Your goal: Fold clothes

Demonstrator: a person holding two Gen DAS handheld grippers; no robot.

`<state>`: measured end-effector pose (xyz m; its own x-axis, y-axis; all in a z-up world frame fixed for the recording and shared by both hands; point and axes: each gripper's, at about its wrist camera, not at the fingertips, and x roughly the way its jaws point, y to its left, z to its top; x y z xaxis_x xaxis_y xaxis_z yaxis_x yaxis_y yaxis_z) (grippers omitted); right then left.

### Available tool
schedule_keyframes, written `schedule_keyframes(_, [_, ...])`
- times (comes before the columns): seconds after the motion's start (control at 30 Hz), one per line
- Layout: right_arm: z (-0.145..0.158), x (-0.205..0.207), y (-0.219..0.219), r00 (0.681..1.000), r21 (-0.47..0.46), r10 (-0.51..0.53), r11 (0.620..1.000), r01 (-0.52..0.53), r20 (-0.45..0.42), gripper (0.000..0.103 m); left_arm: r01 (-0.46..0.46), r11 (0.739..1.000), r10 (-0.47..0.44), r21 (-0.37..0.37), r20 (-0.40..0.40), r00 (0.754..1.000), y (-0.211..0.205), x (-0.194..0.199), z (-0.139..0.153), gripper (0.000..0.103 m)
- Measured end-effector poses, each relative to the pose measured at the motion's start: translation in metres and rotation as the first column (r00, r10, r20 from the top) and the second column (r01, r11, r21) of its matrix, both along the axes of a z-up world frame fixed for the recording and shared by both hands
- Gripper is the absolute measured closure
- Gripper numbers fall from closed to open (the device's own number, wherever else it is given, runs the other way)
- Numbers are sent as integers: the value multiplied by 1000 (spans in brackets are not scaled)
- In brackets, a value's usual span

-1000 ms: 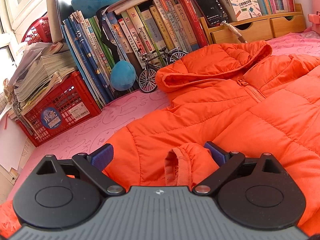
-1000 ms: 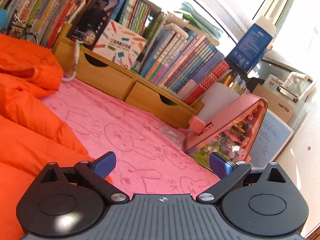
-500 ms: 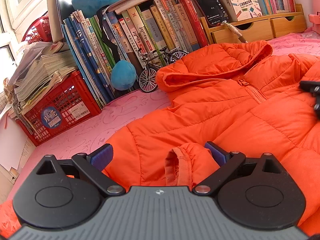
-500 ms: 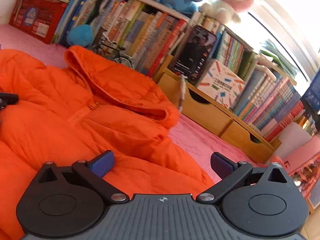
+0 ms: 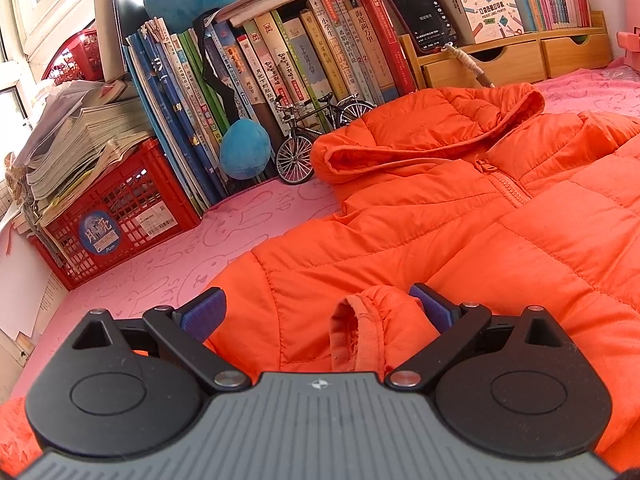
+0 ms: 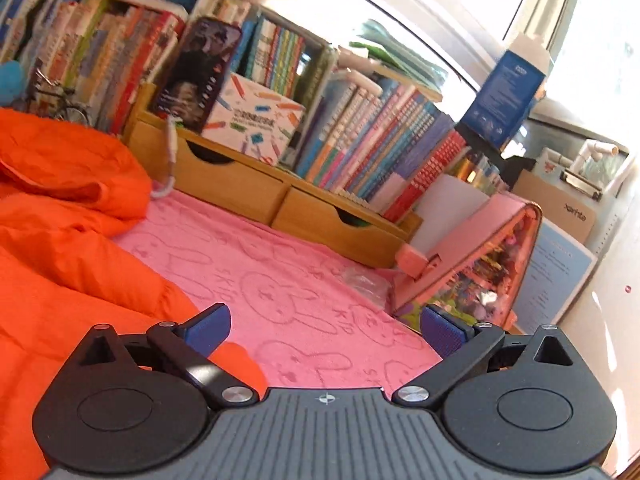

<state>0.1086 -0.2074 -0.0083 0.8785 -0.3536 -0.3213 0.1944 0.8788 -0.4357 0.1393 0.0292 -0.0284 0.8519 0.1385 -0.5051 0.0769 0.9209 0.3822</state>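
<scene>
An orange puffer jacket [image 5: 460, 216] lies spread on a pink bunny-print cloth [image 5: 160, 264], hood toward the books and zip up the middle. Its sleeve cuff [image 5: 368, 324] lies folded over the body, between the fingers of my left gripper [image 5: 318, 312]. That gripper is open and its blue pads do not pinch the cuff. In the right wrist view the jacket [image 6: 68, 248] fills the left side. My right gripper [image 6: 326, 326] is open over the pink cloth [image 6: 280, 280], with its left finger above the jacket's edge and nothing between the pads.
A row of books [image 5: 280, 60], a model bicycle [image 5: 316, 140], a blue plush [image 5: 242, 148] and a red crate [image 5: 116, 216] line the back left. Wooden drawers [image 6: 280, 196], more books and a pink case [image 6: 468, 260] stand at the right. A crumpled clear wrapper [image 6: 364, 284] lies near the case.
The right gripper has swung back to the right, from looking across the jacket's front to looking over the pink cloth beside it. The left gripper and the cuff have stayed put.
</scene>
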Motion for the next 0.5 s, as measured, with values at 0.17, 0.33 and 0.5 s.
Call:
schedule_keyframes(0.17, [6, -6, 61, 969, 133, 242, 963, -234, -53, 0, -2, 1000, 2, -13, -5, 1000, 1, 1, 0, 3])
schedule_keyframes(0.33, [11, 0, 89, 926, 317, 373, 886, -338, -55, 2, 10, 999, -10, -44, -2, 1000, 5, 0, 2, 4])
schedule_keyframes(0.5, [5, 9, 92, 881, 477, 464, 796, -372, -88, 3, 72, 957, -62, -279, 46, 997, 46, -17, 32, 6])
